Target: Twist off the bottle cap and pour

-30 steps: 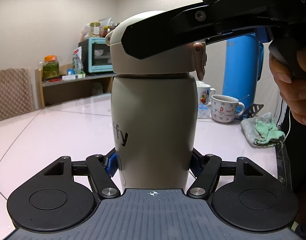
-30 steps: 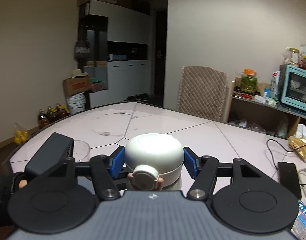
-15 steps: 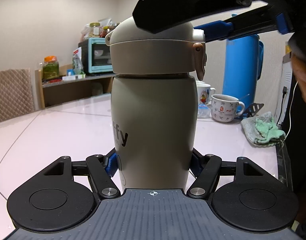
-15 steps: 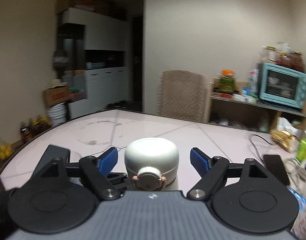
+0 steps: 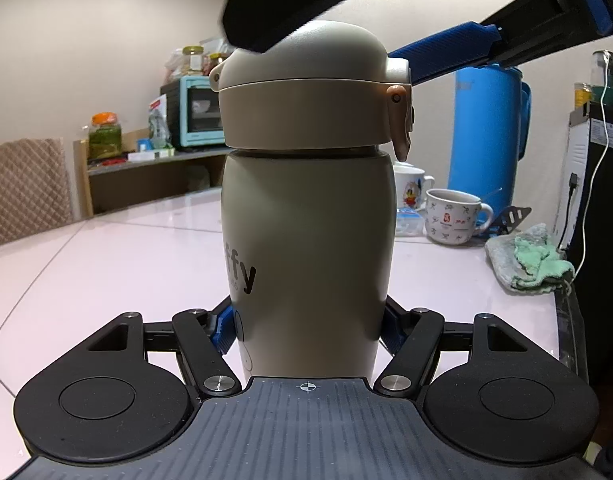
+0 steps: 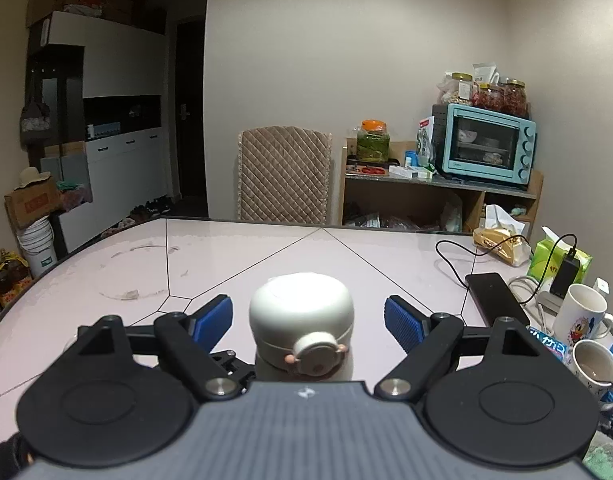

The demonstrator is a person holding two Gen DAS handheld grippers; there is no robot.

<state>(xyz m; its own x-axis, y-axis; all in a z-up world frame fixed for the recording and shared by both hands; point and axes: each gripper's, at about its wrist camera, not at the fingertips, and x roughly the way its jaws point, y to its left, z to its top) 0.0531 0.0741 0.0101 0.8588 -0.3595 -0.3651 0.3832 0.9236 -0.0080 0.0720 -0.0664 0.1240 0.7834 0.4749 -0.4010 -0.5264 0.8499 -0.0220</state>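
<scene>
**Bottle upright on the counter, left claw clamped on its base**

The bottle (image 5: 310,248), a beige flask with black lettering, stands upright on the pale pink counter (image 5: 118,264), and its domed cap (image 5: 306,92) sits seated on the neck with a peach latch on its right side. In the left wrist view, a quilted chair back (image 5: 22,188) shows at the far left, then a shelf carrying a green-filled jar (image 5: 104,136) and a teal toaster oven (image 5: 194,114). The left claw (image 5: 308,326) grips the bottle low on its body, its blue pads pressed against both sides. Above the cap the right claw crosses the top of the frame, one blue finger (image 5: 442,56) passing behind the cap's right edge. To the right stand two mugs, the nearer one patterned (image 5: 454,216), a tall blue jug (image 5: 486,136), and a crumpled green cloth (image 5: 530,260).

In the right wrist view, the right claw (image 6: 308,322) hangs above the bottle with its jaws spread wide, both blue pads well apart from the cap (image 6: 302,308) between them. A black phone (image 6: 494,298) lies on the counter further right.
</scene>
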